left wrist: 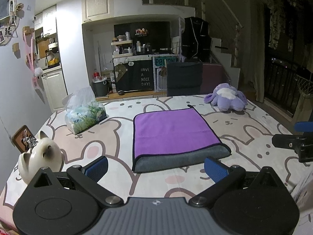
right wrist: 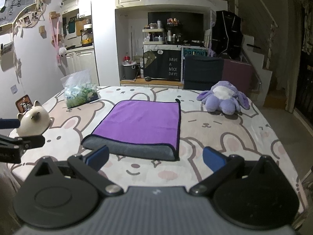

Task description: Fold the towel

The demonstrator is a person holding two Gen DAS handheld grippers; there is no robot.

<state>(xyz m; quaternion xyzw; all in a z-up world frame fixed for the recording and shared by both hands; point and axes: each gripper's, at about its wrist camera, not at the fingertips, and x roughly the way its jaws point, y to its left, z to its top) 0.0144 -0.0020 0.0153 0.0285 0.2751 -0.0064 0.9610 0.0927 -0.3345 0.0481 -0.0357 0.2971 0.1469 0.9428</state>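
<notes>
While the purple towel (left wrist: pixel 174 131) lies folded flat at the centre of the desk (left wrist: pixel 244 129), left claw (left wrist: pixel 156 166) and right claw (right wrist: pixel 155 157) hover spread and empty just short of its near fold, apparently ready for another fold.

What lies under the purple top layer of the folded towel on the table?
Under the towel's purple layer, a grey layer shows along the near edge, on the bunny-print table cover. Anything between or beneath the layers is covered. Both grippers, left and right, are open and clear of it.
</notes>
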